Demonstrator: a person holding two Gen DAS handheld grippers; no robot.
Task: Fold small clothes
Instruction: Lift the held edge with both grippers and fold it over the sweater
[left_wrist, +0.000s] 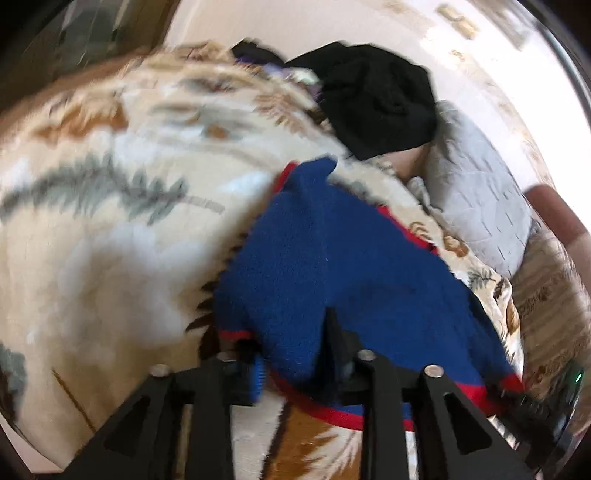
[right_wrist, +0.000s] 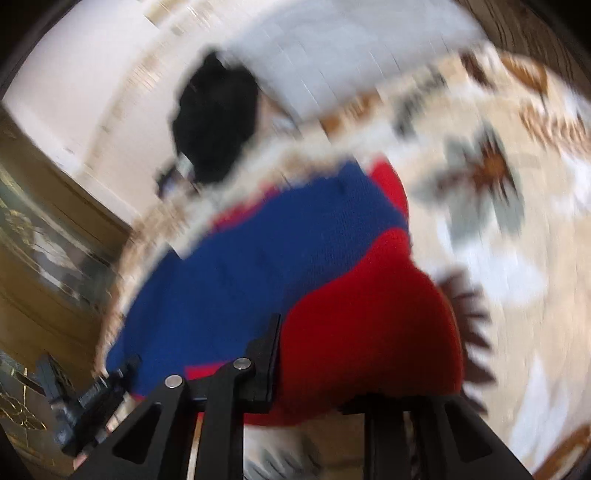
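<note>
Sweater stretches sideways between both tongs, left tongs pinching its blue hem, right tongs clamped on red sleeve.

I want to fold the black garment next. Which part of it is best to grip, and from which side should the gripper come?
The black garment lies bunched at the far edge of the patterned blanket, beside the grey pillow. Probably grip its near hem, which overhangs towards the blue and red garment, coming low from that side; the pillow blocks the other side.

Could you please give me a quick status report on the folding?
Both grippers shut on blue-and-red garment, over patterned blanket. Black clothing lies apart.
</note>
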